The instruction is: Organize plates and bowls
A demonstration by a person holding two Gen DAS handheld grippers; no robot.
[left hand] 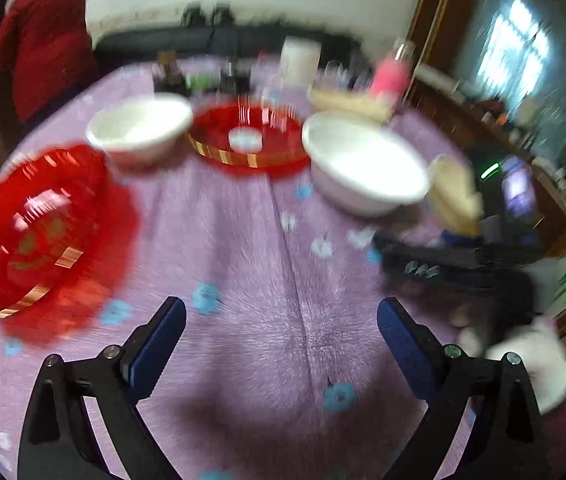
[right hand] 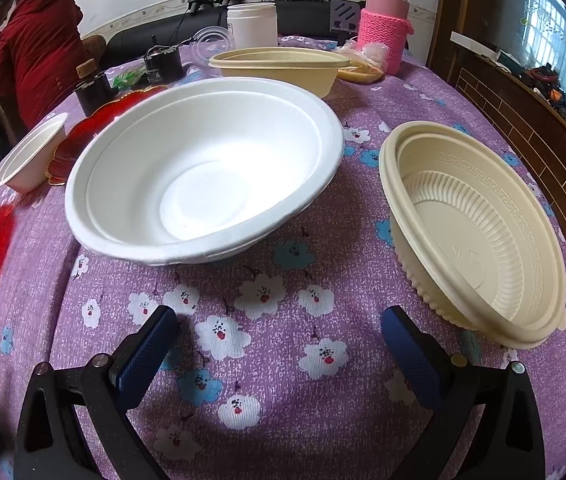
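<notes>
In the blurred left wrist view my left gripper (left hand: pixel 281 306) stands open over bare purple cloth, nothing between its fingers. A red plate (left hand: pixel 43 240) lies to its left, a second red plate (left hand: pixel 247 140) farther back between a small white bowl (left hand: pixel 139 128) and a large white bowl (left hand: pixel 363 160). My right gripper (right hand: pixel 279 313) is open and empty too, just in front of the large white bowl (right hand: pixel 203 168). A ribbed cream bowl (right hand: pixel 475 232) sits to its right, another cream bowl (right hand: pixel 279 68) behind. The small white bowl (right hand: pixel 31 156) and a red plate (right hand: pixel 95 128) are at the left.
The round table wears a purple flowered cloth (right hand: pixel 283 360). At its back stand a pink-sleeved flask (right hand: pixel 385 28), a white jar (right hand: pixel 251 20) and dark jars (right hand: pixel 93 88). A person in red (right hand: pixel 35 48) sits at the far left. A wooden cabinet (right hand: pixel 523 128) runs close along the right.
</notes>
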